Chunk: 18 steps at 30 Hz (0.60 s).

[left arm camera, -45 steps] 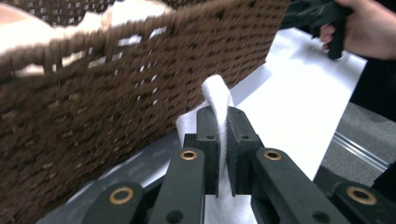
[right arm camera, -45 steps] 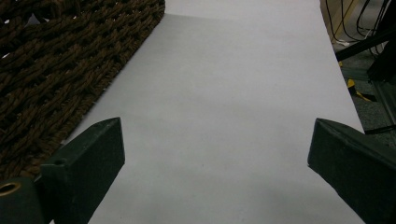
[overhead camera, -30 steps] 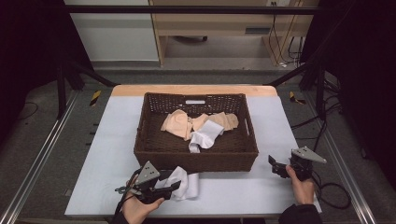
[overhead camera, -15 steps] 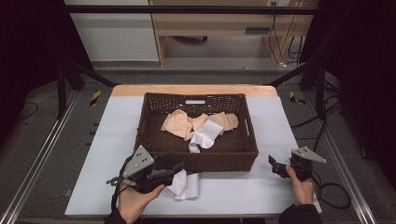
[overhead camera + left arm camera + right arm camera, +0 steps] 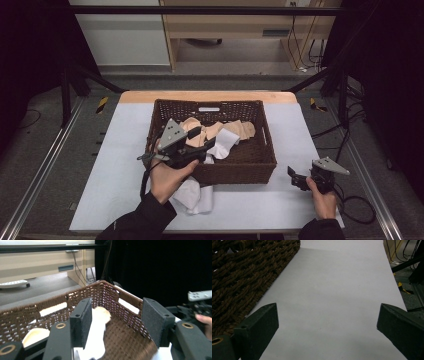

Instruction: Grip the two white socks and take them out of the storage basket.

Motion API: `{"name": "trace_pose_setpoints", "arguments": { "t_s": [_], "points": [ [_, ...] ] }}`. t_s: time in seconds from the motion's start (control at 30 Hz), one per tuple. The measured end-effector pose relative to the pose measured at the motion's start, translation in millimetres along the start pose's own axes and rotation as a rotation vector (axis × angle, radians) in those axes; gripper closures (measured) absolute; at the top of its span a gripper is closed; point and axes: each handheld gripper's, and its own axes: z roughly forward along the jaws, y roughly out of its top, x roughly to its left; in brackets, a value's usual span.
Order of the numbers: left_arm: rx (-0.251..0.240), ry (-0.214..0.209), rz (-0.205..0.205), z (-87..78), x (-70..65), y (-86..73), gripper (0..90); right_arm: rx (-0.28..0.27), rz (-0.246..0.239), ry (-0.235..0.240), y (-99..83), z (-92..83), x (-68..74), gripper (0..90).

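grey floor [image 5: 60, 165], pale wooden cabinet [image 5: 235, 30] behind the table, black curtains [image 5: 395, 75] at both sides

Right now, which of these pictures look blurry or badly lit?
Left gripper view: the pale sock between the jaws smears soft, and the right background is black. Right gripper view: the basket weave is sharp, the table evenly lit. High view: dark at both sides, the table bright.

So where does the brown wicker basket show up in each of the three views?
High view: the wicker basket sits mid-table, ahead of both hands.
Left gripper view: its far walls rise behind the open jaws.
Right gripper view: its weave takes the upper left corner.
Shared landmark: the white tabletop, seen beside the basket in the right gripper view.
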Motion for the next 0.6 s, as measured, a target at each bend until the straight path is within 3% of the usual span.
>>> {"name": "trace_pose_setpoints", "arguments": {
  "t_s": [0.3,0.5,0.6],
  "points": [
    [-0.002,0.083,0.001,47.5,18.4,12.7,41.7,-0.001,0.0,0.001,-0.1,-0.1,-0.2,4.2],
    [0.01,0.113,-0.017,69.1,27.1,10.7,41.8,-0.003,-0.001,0.0,-0.1,-0.2,-0.1,4.1],
    [0.024,0.13,-0.005,82.8,32.7,7.0,42.2,-0.002,-0.001,0.001,-0.1,-0.1,-0.1,4.1]
  ]
}}
